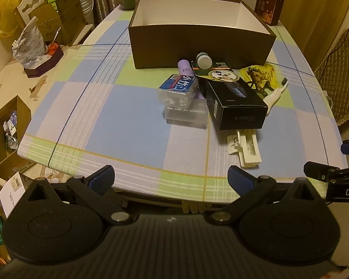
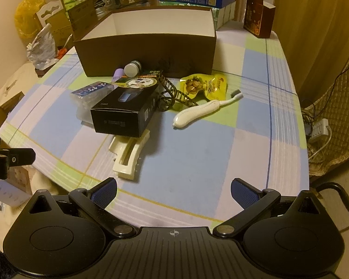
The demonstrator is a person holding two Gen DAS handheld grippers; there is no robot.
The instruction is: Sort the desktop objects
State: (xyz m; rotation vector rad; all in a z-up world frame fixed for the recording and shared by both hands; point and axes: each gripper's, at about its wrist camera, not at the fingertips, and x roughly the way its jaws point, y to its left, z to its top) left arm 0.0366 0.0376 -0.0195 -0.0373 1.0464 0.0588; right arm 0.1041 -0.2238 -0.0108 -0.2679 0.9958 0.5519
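A brown open box (image 1: 197,44) (image 2: 149,53) with a white inside stands at the back of the table. In front of it lies a pile: a black carton (image 1: 235,104) (image 2: 125,114), a clear plastic case with a blue label (image 1: 178,90) (image 2: 90,90), a purple tube (image 1: 186,68) (image 2: 118,73), a small white-capped bottle (image 1: 204,61) (image 2: 132,68), a yellow snack bag (image 1: 260,75) (image 2: 204,84), a white toothbrush (image 2: 204,109) (image 1: 275,95) and a cream hair clip (image 1: 245,147) (image 2: 128,158). My left gripper (image 1: 171,179) and right gripper (image 2: 173,191) are open and empty at the near table edge.
The checked tablecloth (image 1: 128,121) (image 2: 197,153) covers the table. A dark red box (image 1: 268,7) (image 2: 258,21) stands at the back right corner. Cartons and bags (image 1: 46,21) crowd the left side. A power strip (image 2: 318,127) lies on the floor at right.
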